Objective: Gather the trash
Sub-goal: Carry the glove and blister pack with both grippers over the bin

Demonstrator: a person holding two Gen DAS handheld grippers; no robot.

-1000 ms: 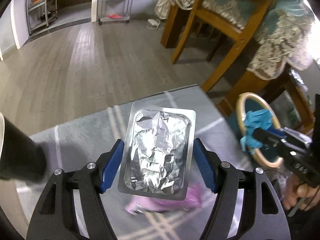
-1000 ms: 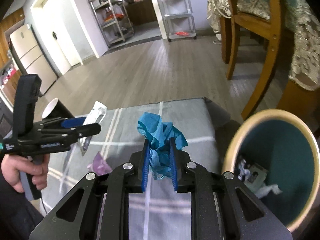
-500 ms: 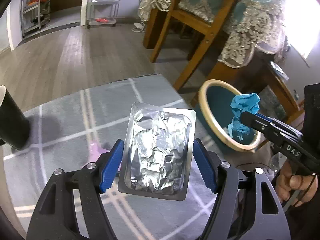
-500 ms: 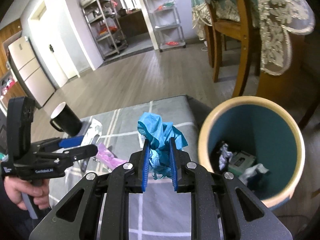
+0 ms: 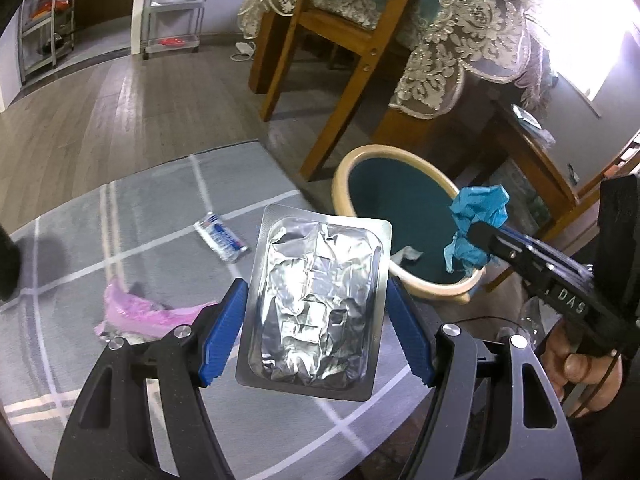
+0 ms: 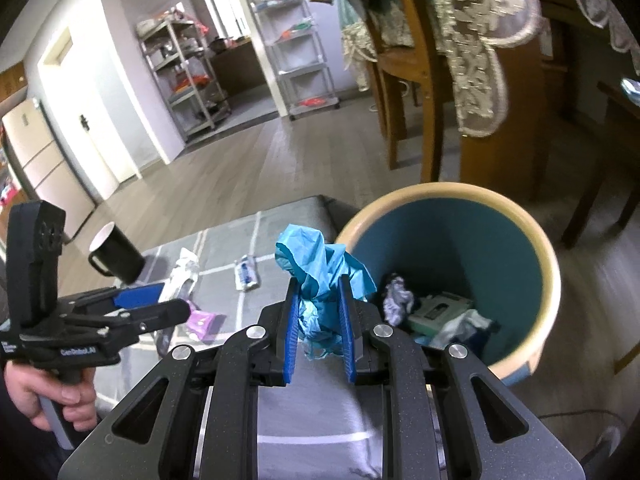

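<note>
Two grippers, each loaded: left gripper [image 5: 316,332] clamped wide on a crinkled silver foil blister tray [image 5: 316,312], right gripper [image 6: 320,328] pinched narrow on a crumpled blue glove [image 6: 320,276]. Both now nearer the round teal bin with cream rim [image 6: 548,256], off the grey checked mat's [image 5: 120,216] far corner. Drop-off likely next; pink wrapper [image 5: 136,312] left behind.

Dim indoor daylight w/ blown-out window [image 5: 596,40] glare, fisheye-warped, dark-vignetted edges.

Crumpled foil tray [image 5: 316,304], blue glove [image 6: 320,276], both held
</note>
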